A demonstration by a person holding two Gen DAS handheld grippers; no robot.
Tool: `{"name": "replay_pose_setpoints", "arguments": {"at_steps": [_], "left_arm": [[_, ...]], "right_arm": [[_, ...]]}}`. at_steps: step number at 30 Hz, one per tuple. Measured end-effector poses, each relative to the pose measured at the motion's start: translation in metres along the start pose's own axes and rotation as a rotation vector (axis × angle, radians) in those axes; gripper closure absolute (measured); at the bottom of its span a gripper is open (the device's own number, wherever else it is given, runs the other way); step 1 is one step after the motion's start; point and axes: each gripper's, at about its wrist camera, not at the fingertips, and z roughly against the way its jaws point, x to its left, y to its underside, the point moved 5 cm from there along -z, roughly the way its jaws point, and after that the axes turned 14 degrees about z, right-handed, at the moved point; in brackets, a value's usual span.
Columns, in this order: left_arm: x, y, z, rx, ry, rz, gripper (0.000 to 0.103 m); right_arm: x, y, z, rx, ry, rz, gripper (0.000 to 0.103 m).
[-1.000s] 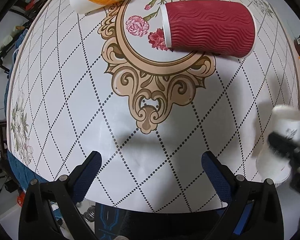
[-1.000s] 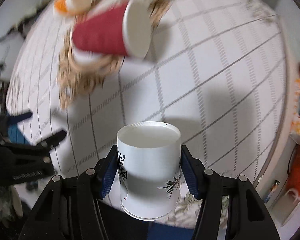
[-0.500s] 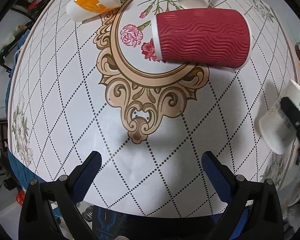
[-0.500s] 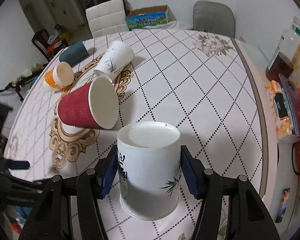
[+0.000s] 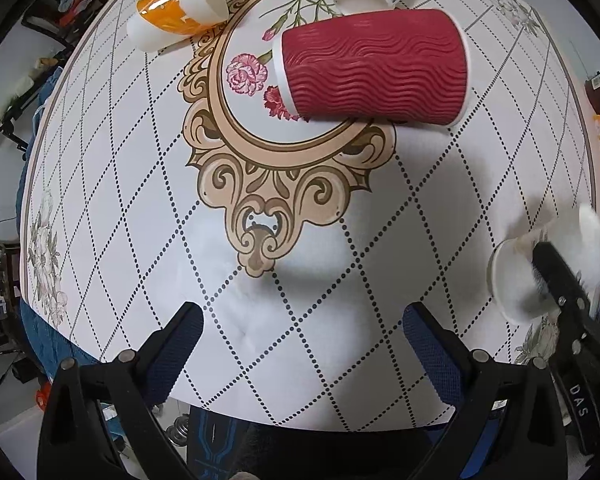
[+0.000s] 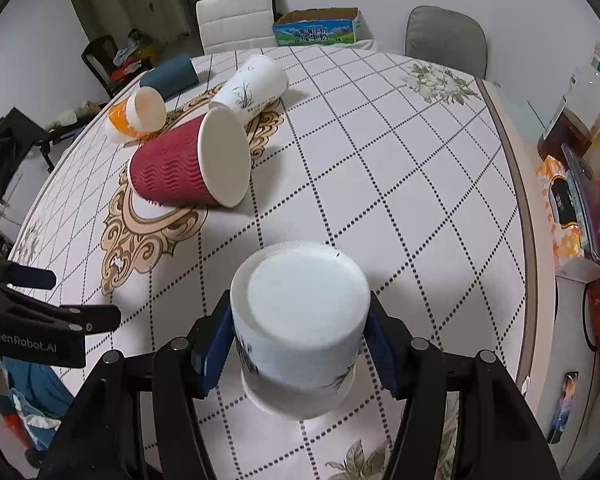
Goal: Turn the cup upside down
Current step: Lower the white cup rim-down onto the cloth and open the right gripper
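Left gripper (image 5: 300, 340) at lower centre of the left view: jaws spread wide, nothing between them, only bare surface (image 5: 120, 184) ahead. Orange cup (image 5: 172, 12) at upper left, red cup (image 5: 376, 68) at upper centre, both lying on their sides, apparently untouched. Far right edge of that view: white cup (image 5: 540, 268) blurred, half covered by a dark finger, orientation hard to read there.

Right view clearer. Right gripper (image 6: 300, 344) at lower centre, jaws clamped on the white cup (image 6: 300, 320) from both sides. Closed base facing up and toward the camera, rim pointing down toward the surface (image 6: 400, 184). Turn judged nearly done; left to do: lowering, seating the rim flat, letting go. Whether the rim already touches: cannot tell, lower edge partly masked by the cup's own body. Second white cup (image 6: 252, 88) and a dark one (image 6: 170, 76) lying at upper left.
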Motion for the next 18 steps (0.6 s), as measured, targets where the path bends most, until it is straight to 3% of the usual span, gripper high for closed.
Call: {"name": "replay_pose_setpoints", "arguments": {"at_steps": [2,6,8,13,18], "left_arm": [[-0.003,0.003,0.006,-0.020,-0.006,0.002,0.001],[-0.004,0.010,0.023,-0.077,-0.012,0.006,0.001],[-0.004,0.015,0.036,-0.112,-0.013,0.003,0.001],[0.002,0.020,0.076,-0.215,-0.006,-0.013,0.001],[0.009,0.033,0.116,-0.291,0.041,-0.034,0.001]], "right_arm": [[-0.001,0.003,0.003,0.008,-0.009,-0.012,0.027],[-0.007,0.006,0.019,0.015,-0.002,-0.051,0.023],[-0.013,0.008,0.031,0.041,0.026,-0.079,0.011],[-0.029,0.019,0.071,0.119,0.120,-0.149,0.006],[-0.031,0.031,0.122,0.109,0.197,-0.185,0.005]]}}
